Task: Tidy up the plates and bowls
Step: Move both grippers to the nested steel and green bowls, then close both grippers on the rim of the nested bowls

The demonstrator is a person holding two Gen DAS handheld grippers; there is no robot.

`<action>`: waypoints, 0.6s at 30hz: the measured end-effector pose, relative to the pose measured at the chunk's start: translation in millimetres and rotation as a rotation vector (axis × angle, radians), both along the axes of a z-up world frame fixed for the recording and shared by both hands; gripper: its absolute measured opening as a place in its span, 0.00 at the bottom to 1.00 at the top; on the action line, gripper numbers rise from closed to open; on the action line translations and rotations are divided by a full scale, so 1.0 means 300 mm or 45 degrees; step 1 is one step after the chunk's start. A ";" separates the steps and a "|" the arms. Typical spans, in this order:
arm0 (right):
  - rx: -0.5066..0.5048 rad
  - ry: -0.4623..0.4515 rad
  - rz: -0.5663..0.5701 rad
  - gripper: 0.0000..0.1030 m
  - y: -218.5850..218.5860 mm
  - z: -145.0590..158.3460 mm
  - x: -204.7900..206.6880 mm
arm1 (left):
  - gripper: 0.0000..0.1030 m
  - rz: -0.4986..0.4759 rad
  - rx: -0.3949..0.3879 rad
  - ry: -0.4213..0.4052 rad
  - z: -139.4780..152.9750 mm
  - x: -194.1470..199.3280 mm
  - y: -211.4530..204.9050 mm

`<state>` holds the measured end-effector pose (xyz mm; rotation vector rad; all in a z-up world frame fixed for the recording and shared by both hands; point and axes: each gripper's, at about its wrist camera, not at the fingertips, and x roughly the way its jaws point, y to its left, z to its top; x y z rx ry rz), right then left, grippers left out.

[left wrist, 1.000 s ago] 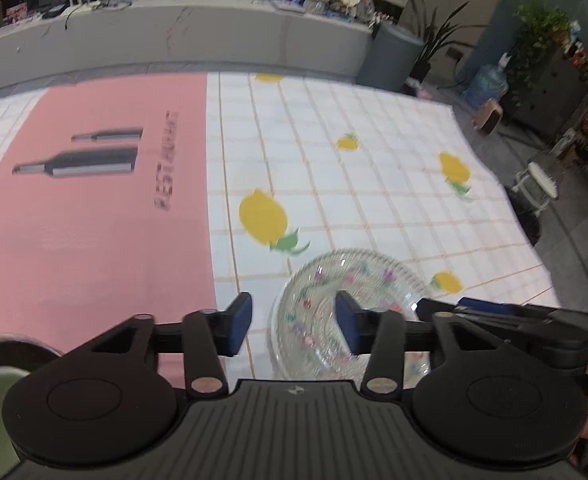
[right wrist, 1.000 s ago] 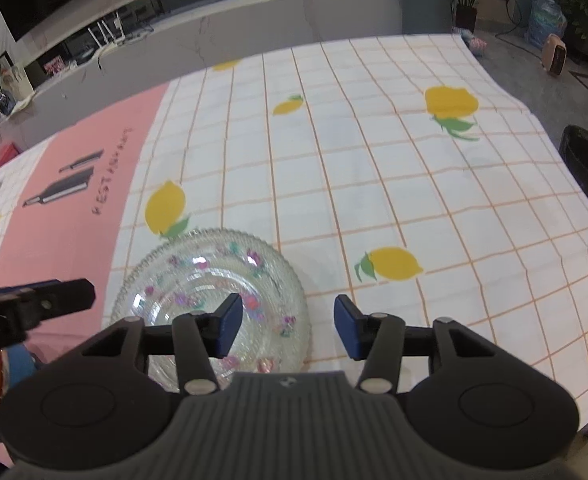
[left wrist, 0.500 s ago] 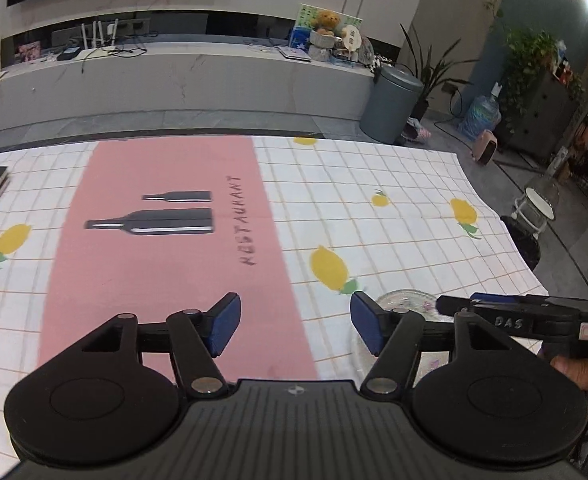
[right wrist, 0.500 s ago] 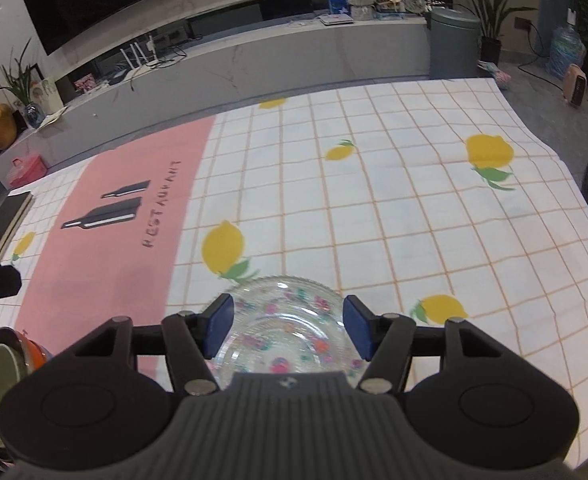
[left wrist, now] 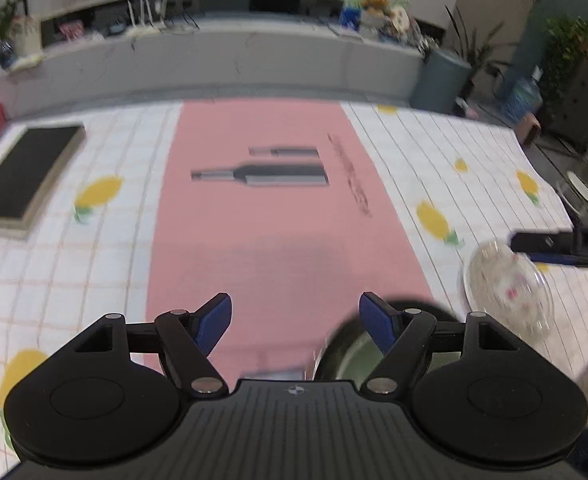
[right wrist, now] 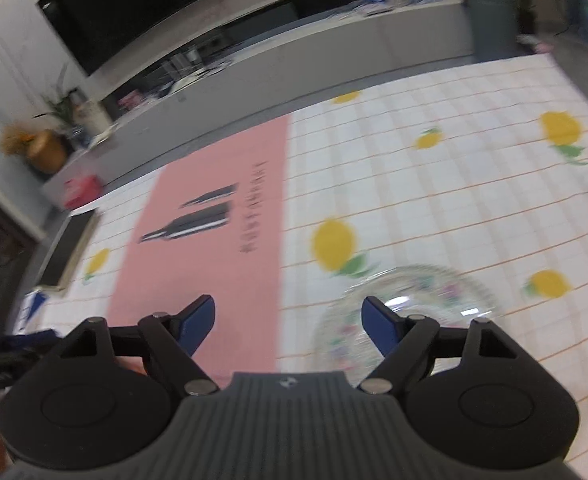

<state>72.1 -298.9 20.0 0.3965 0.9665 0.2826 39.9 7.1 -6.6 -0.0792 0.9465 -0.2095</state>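
— So, what is that round shiny thing on the cloth?
— It's a clear glass plate (right wrist: 405, 312) with bumpy edges and little pink and green flowers. It lies flat on the tablecloth (right wrist: 433, 200), near a lemon picture, just in front of the right gripper (right wrist: 288, 324).
— Are the grippers holding it?
— No. The left gripper (left wrist: 295, 322) and the right one have both just been opening, wide, with nothing between.
— And that dark round bowl (left wrist: 349, 344)?
— It's greenish inside, half hidden behind the left gripper and blurry
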 end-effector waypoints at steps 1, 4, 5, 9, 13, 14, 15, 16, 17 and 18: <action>0.036 0.016 0.034 0.77 0.026 -0.003 0.001 | 0.83 0.002 -0.028 0.022 -0.008 -0.009 0.013; 0.111 0.060 0.142 0.78 0.108 -0.014 -0.005 | 0.83 -0.010 -0.075 0.083 -0.034 -0.026 0.024; 0.115 0.070 0.174 0.78 0.136 -0.018 -0.008 | 0.83 -0.012 -0.078 0.098 -0.044 -0.030 0.020; 0.106 0.135 0.272 0.78 0.229 -0.058 -0.026 | 0.83 -0.038 -0.061 0.145 -0.087 -0.039 -0.002; 0.097 0.188 0.328 0.78 0.288 -0.100 -0.039 | 0.83 -0.045 -0.106 0.213 -0.128 -0.045 -0.010; 0.094 0.195 0.339 0.78 0.300 -0.108 -0.041 | 0.83 -0.048 -0.110 0.230 -0.139 -0.047 -0.012; 0.094 0.201 0.347 0.78 0.307 -0.116 -0.044 | 0.83 -0.050 -0.108 0.243 -0.150 -0.049 -0.015; 0.093 0.210 0.352 0.78 0.313 -0.124 -0.044 | 0.83 -0.049 -0.105 0.256 -0.160 -0.052 -0.018; 0.089 0.221 0.352 0.78 0.319 -0.132 -0.039 | 0.83 -0.045 -0.101 0.270 -0.170 -0.053 -0.020; 0.088 0.233 0.356 0.78 0.325 -0.143 -0.035 | 0.84 -0.043 -0.102 0.283 -0.179 -0.054 -0.021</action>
